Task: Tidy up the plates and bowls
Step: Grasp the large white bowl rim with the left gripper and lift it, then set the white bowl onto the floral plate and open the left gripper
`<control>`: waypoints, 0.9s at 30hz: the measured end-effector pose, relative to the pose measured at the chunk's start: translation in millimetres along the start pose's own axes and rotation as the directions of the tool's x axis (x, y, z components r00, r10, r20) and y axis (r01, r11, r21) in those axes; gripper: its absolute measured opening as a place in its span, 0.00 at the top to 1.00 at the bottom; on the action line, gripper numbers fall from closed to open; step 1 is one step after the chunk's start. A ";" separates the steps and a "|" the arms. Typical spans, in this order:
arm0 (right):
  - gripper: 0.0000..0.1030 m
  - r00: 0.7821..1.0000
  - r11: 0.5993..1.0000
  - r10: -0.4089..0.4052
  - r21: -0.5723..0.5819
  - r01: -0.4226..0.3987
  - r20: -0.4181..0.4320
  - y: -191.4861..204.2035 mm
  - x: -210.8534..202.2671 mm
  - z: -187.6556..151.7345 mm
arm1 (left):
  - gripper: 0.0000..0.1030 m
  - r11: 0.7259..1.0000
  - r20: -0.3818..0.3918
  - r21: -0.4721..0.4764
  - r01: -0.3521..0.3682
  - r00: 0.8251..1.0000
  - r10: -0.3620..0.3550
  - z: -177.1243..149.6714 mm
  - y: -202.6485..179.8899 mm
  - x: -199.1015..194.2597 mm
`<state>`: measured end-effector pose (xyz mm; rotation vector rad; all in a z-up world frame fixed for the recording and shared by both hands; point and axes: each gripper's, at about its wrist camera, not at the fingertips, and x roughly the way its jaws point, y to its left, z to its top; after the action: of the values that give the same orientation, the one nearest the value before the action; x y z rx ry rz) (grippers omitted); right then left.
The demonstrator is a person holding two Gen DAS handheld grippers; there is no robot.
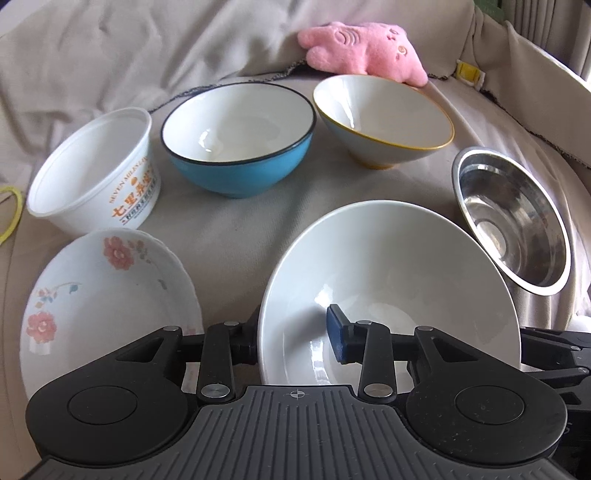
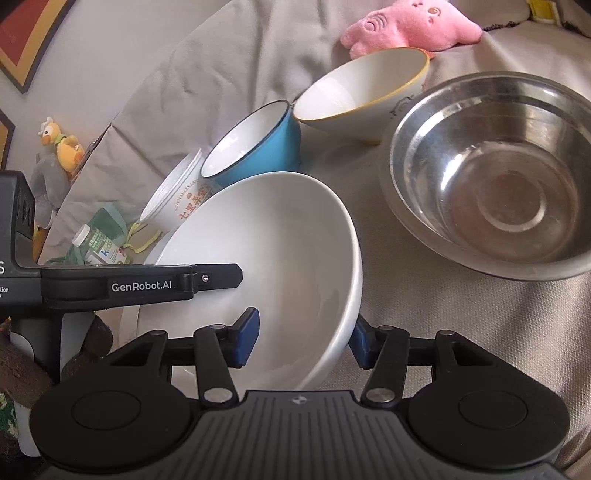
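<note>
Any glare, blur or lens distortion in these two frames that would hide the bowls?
Left wrist: fisheye bends the edges; the steel bowl looks stretched at the right, and window glare bleaches the top right corner. The large white bowl shows small highlights and stays sharp. Right wrist: steel bowl reflections are bright but readable; the pink plush toy is slightly soft.

We see a beige cloth-covered surface (image 1: 240, 229), perhaps a bed or sofa. On it rest a blue bowl (image 1: 240, 166), a yellow-rimmed bowl (image 1: 388, 125), a steel bowl (image 1: 513, 221), a printed white plastic tub (image 1: 99, 173), a floral plate (image 1: 107, 295) and a pink plush toy (image 1: 365, 48). A yellow band (image 1: 11, 214) lies at the left edge.
</note>
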<state>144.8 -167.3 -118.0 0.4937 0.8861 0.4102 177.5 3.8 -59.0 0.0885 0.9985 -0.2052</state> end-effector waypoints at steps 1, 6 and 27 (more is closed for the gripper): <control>0.49 1.000 1.000 0.003 -0.009 -0.003 0.002 5.7 1.0 1.2 | 0.63 1.000 0.008 -0.009 0.000 1.000 0.000 0.2 3.8 -3.0; 0.46 1.000 0.996 0.002 -0.084 -0.003 -0.003 40.0 7.1 8.3 | 0.63 0.998 0.063 -0.059 0.010 0.998 -0.007 -5.4 29.1 -23.2; 0.45 0.989 0.935 -0.001 -0.350 -0.052 -0.151 172.8 102.3 18.0 | 0.65 0.935 0.113 -0.355 -0.026 0.991 0.071 -66.6 179.6 -54.5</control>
<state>194.2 23.4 -75.0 0.1438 0.9259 0.6230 132.0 197.7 -52.7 -0.2258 0.8939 0.0166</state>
